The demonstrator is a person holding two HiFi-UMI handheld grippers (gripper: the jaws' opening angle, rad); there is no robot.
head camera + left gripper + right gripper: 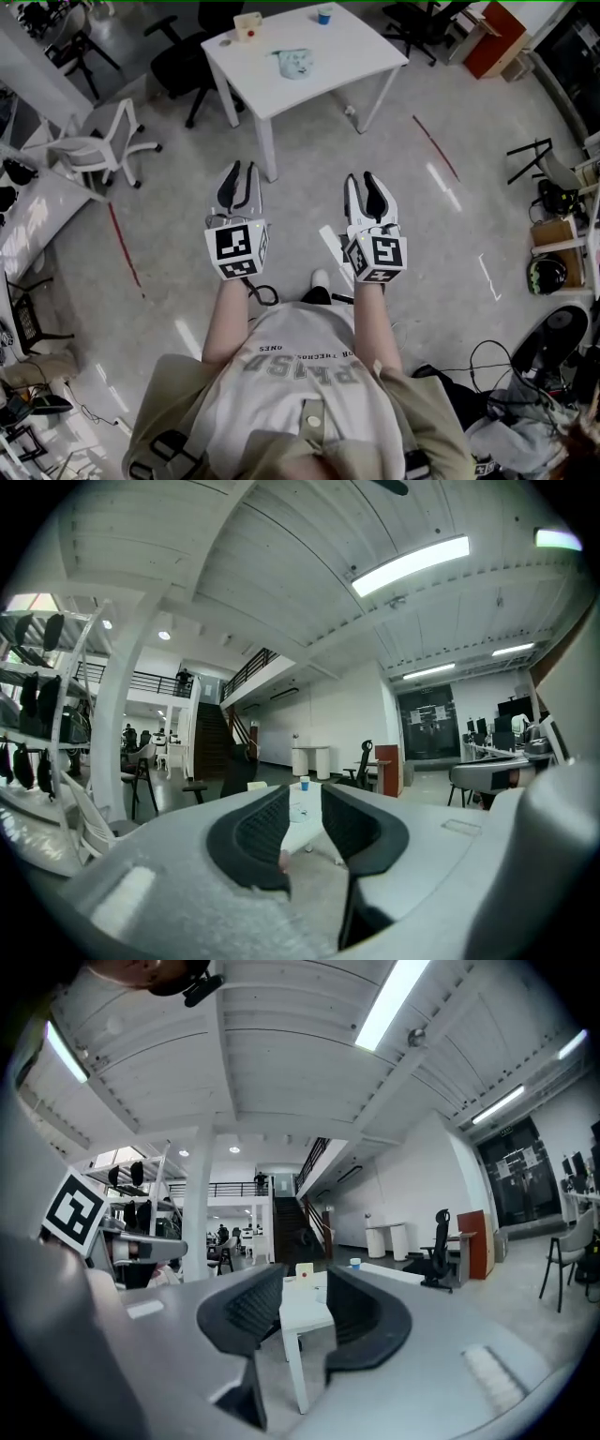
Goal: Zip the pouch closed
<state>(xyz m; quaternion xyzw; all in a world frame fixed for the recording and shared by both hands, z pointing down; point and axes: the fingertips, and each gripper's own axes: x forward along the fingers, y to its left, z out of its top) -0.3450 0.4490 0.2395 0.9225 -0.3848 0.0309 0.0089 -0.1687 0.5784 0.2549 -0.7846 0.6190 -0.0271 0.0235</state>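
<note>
The table is standing ahead of the person, well apart from them. The pouch is lying near its middle, with a box behind it to the left and a cup behind it to the right. A chair is standing left of the table. The left gripper and right gripper are hanging side by side over the floor, before the table.

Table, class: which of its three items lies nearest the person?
The pale pouch; the cream box and the blue cup stand behind it, by the far edge.
</note>
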